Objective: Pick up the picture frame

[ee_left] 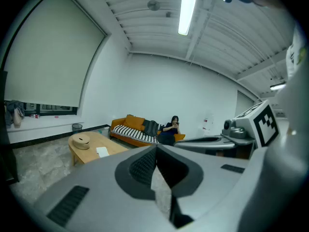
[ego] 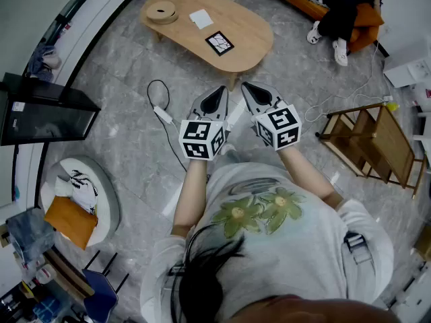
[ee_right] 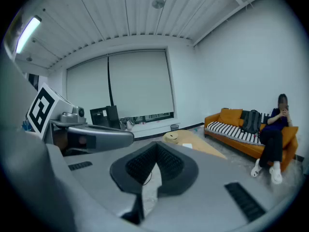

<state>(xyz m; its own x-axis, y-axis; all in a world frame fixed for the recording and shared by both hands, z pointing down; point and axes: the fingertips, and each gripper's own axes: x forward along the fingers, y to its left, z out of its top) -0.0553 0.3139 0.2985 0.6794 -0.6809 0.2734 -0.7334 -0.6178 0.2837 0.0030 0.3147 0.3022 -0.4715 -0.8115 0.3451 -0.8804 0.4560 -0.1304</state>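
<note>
Facing the picture frame (ego: 219, 43) on the worktop (ego: 250, 27), you hold left gripper (ego: 217, 96) and right gripper (ego: 254, 94) with fingers (ego: 203, 108) together, empty.

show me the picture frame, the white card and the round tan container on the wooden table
picture frame (ego: 219, 43): head view, middle of its black-and-white face
white card (ego: 201, 19): head view, its centre
round tan container (ego: 161, 12): head view, middle of its top
</note>
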